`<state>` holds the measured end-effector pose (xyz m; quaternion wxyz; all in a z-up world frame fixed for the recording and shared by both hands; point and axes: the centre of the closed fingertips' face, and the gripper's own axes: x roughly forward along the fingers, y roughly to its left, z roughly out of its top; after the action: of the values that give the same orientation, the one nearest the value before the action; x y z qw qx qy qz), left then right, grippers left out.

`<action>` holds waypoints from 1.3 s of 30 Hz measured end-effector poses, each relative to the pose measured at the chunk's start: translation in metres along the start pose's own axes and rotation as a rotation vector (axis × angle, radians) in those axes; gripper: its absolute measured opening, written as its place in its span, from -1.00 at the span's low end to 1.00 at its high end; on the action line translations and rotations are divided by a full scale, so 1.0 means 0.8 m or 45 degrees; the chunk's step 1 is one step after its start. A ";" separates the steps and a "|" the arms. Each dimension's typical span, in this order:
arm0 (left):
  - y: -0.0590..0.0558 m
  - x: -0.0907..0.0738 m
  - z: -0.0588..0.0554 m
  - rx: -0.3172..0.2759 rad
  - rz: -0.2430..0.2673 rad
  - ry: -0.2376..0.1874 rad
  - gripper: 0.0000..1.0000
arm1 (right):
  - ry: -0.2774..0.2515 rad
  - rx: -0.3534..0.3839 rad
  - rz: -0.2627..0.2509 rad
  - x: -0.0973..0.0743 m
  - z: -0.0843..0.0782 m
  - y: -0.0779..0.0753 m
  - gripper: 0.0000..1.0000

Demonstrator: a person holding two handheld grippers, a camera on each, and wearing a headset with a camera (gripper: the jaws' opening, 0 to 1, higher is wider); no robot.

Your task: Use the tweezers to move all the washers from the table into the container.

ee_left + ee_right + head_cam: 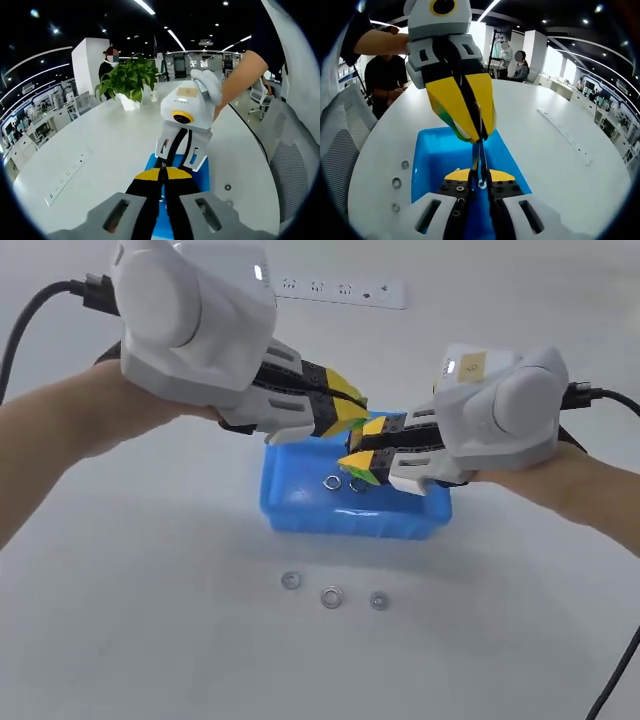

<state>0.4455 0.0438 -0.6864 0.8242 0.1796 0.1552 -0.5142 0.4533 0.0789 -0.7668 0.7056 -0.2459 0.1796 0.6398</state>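
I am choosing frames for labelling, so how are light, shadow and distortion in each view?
Head view: soft, even light, only faint shadows under the washers on the table. Left gripper view: strong fisheye bending, bright ceiling lights. Right gripper view: same bending, yet the container and tweezers look sharp.

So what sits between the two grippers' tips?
The tweezers, running from the left gripper to the right gripper, above the blue container; the right gripper view shows it.

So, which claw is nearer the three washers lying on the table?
Right. The right claw sits over the blue tub, closer to the washers; the left claw is beyond it, by the tub's far edge.
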 end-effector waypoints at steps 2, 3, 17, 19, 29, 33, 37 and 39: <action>0.002 -0.001 0.004 -0.003 0.009 -0.010 -0.90 | -0.008 0.014 -0.006 -0.001 0.002 -0.001 -0.71; 0.002 -0.002 0.005 -0.007 0.005 -0.017 -0.90 | -0.008 0.015 -0.007 -0.001 0.003 -0.001 -0.69; 0.004 -0.017 0.020 0.029 0.022 -0.005 -0.90 | -0.015 0.045 -0.017 -0.014 0.011 0.001 -0.58; 0.005 -0.022 0.025 0.026 0.020 -0.020 -0.90 | -0.023 0.058 -0.029 -0.019 0.014 0.000 -0.54; 0.005 -0.049 0.036 0.041 0.036 -0.035 -0.90 | -0.071 0.074 -0.099 -0.044 0.036 -0.003 -0.38; -0.003 -0.059 0.041 0.054 0.040 -0.033 -0.90 | -0.086 0.065 -0.113 -0.057 0.046 0.006 -0.29; -0.013 -0.066 0.039 0.072 0.048 -0.007 -0.90 | -0.090 0.039 -0.144 -0.069 0.052 0.015 -0.25; -0.016 -0.071 0.038 0.075 0.052 -0.004 -0.90 | -0.095 0.032 -0.156 -0.077 0.055 0.021 -0.25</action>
<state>0.4122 0.0700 -0.6362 0.8291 0.2059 0.1349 -0.5020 0.4270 0.0552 -0.6984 0.7526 -0.2237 0.1460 0.6019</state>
